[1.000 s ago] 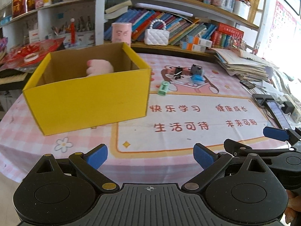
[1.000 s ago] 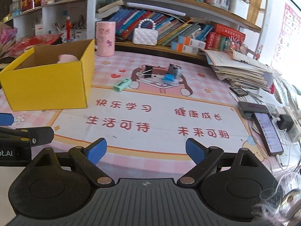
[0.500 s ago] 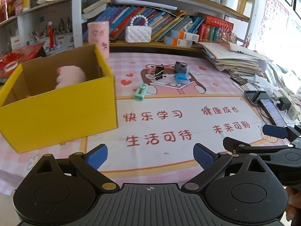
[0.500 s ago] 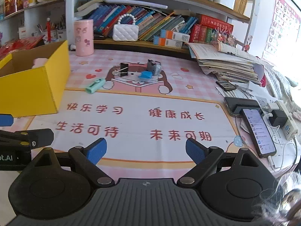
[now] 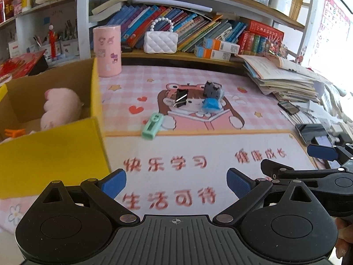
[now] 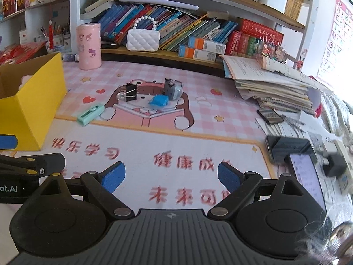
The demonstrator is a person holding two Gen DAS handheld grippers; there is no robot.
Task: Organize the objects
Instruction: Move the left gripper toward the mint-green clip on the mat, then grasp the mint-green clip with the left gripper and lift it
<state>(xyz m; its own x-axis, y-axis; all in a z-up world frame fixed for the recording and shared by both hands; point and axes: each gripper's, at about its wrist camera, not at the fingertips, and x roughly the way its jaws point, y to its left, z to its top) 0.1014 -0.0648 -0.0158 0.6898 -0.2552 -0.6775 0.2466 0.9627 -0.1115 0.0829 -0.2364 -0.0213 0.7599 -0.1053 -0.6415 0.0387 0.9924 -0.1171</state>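
Left wrist view: green stapler-like case (image 5: pixel 152 126) on tabletop (image 5: pixel 260 110), beside yellow box (image 5: pixel 50 152).
Handling: light, rigid, likely slippery; grip across long sides.
Jaws: left gripper (image 5: pixel 176 182), right gripper (image 6: pixel 171 175) wide open, empty.

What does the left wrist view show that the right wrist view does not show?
Only the left wrist view looks into the yellow box and shows the whole pink plush toy and an orange piece. Only the right wrist view shows the lit phone. Both show the green stapler, the black binder clip and the open left gripper.
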